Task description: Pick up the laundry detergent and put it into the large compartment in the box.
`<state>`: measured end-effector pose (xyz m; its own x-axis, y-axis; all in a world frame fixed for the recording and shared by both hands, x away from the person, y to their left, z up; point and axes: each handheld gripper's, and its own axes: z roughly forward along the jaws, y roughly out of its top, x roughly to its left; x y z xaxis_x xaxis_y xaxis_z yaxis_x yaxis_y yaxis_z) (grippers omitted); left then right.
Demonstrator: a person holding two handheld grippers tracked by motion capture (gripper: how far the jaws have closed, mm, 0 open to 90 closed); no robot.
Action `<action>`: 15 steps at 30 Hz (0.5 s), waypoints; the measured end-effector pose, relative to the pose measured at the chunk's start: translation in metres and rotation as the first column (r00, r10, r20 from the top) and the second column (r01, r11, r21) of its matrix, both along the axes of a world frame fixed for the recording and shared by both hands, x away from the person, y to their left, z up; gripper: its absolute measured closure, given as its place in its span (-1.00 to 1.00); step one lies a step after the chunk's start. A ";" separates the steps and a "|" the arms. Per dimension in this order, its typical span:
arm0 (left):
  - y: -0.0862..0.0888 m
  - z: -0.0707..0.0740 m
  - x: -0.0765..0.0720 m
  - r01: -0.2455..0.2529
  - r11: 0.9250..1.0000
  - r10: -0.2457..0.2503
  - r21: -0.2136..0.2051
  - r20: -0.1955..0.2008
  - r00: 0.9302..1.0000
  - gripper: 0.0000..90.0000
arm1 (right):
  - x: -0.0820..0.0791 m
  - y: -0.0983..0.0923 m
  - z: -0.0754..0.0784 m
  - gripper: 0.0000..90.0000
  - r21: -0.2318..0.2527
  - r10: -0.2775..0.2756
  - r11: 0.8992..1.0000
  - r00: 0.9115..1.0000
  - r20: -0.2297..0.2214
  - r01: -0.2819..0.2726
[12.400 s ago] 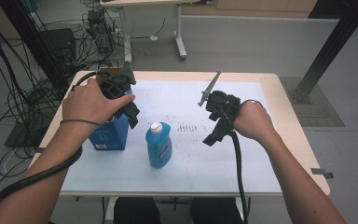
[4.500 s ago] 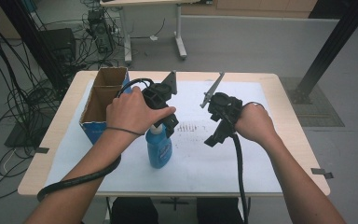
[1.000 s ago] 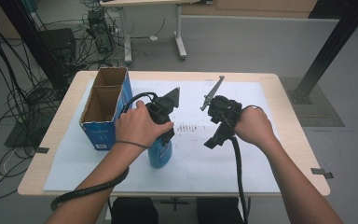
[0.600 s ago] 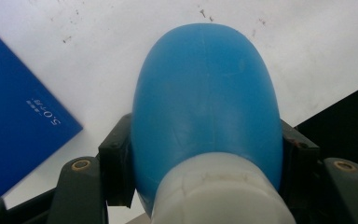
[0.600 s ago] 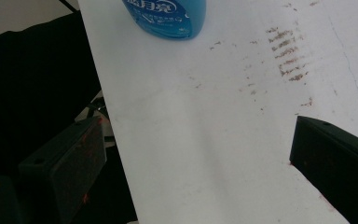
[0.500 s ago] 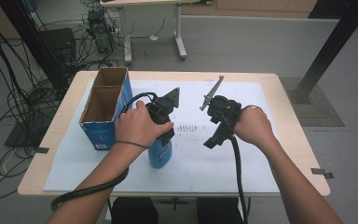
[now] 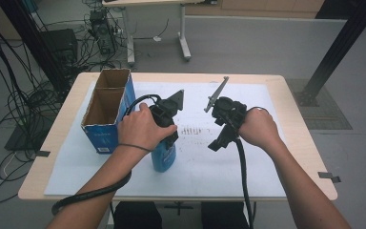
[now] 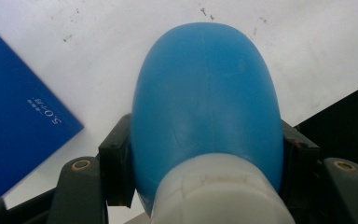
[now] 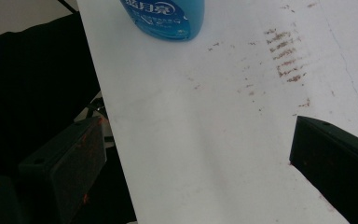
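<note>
A blue bottle (image 7: 164, 157) with a white cap stands upright on the white sheet near the table's middle. My left gripper (image 7: 169, 140) comes down on it from above. In the left gripper view the bottle (image 8: 205, 107) sits between both jaws, and my left gripper (image 8: 205, 158) is shut on its shoulders just below the cap. To the bottle's right, my right gripper (image 7: 219, 143) hovers over the sheet. In the right gripper view my right gripper (image 9: 196, 140) stands open with nothing between its jaws, and the bottle's base (image 9: 168, 16) is farther off.
A blue cardboard box (image 7: 107, 114) with its top open and a divider inside stands at the table's left, close beside the bottle; its blue side (image 8: 14, 116) is near the left jaw. The white sheet (image 7: 248, 162) bears brown smudges. Cables and table legs lie beyond the far edge.
Early on the left gripper was at the blue box, which stood nearer the front; the box now stands farther back and the gripper has closed on the bottle. Nothing moved over the last second.
</note>
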<state>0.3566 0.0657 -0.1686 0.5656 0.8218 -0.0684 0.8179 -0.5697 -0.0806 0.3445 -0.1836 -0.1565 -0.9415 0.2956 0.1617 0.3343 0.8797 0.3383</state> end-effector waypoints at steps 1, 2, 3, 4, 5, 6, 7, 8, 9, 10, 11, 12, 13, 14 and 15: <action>0.000 0.000 0.000 0.000 1.000 0.000 0.001 0.000 1.000 -0.18 | 0.000 0.000 0.000 -0.92 -0.001 0.003 1.000 1.000 0.002 -0.003; 0.000 0.000 0.000 -0.002 1.000 0.002 0.000 0.001 1.000 -0.18 | 0.000 0.000 0.001 -0.92 -0.001 0.001 1.000 1.000 0.002 -0.001; 0.000 0.000 0.000 -0.001 1.000 0.001 0.001 0.001 1.000 -0.18 | 0.000 0.000 0.001 -0.92 0.000 0.002 1.000 1.000 0.003 -0.002; 0.000 0.000 0.000 -0.002 1.000 0.002 0.001 0.001 1.000 -0.18 | -0.001 0.000 0.001 -0.92 0.000 0.002 1.000 1.000 0.003 -0.002; 0.000 0.000 0.000 0.001 1.000 -0.001 0.002 0.000 1.000 -0.18 | 0.000 0.001 0.001 -0.92 -0.001 0.003 1.000 1.000 0.003 -0.003; -0.001 0.000 0.000 0.007 1.000 -0.007 0.005 -0.002 1.000 -0.18 | 0.000 0.000 0.001 -0.92 -0.001 0.004 1.000 1.000 0.005 -0.004; 0.000 0.000 0.000 0.000 1.000 0.000 0.003 0.001 1.000 -0.18 | 0.000 0.000 0.001 -0.92 0.002 0.005 1.000 1.000 0.007 -0.005; -0.001 0.000 0.000 0.001 1.000 -0.001 0.003 0.001 1.000 -0.17 | -0.001 0.000 0.002 -0.92 0.000 0.001 1.000 1.000 0.004 -0.001; -0.001 0.000 0.000 0.006 1.000 -0.006 0.006 -0.002 1.000 -0.18 | -0.001 0.000 0.002 -0.92 -0.001 0.000 1.000 1.000 0.004 0.000; -0.001 0.000 0.000 0.002 1.000 -0.002 0.006 0.000 1.000 -0.18 | -0.001 0.000 0.002 -0.92 -0.001 0.003 1.000 1.000 0.006 -0.003; -0.001 0.000 -0.001 -0.003 1.000 0.003 0.005 0.003 1.000 -0.18 | -0.001 -0.001 0.002 -0.92 0.001 0.003 1.000 1.000 0.006 -0.003; -0.002 0.000 -0.001 -0.002 1.000 0.002 0.006 0.003 1.000 -0.18 | -0.001 -0.001 0.002 -0.92 0.001 0.003 1.000 1.000 0.007 -0.003; -0.002 0.000 -0.001 -0.004 1.000 0.004 0.007 0.004 1.000 -0.18 | -0.001 -0.001 0.002 -0.92 0.002 0.001 1.000 1.000 0.005 -0.001; -0.002 0.000 -0.001 -0.004 1.000 0.004 0.007 0.003 1.000 -0.17 | -0.001 -0.001 0.001 -0.92 0.002 0.000 1.000 1.000 0.004 0.000; -0.002 0.000 -0.001 -0.004 1.000 0.004 0.006 0.002 1.000 -0.17 | -0.001 -0.001 0.001 -0.92 0.001 0.002 1.000 1.000 0.005 -0.002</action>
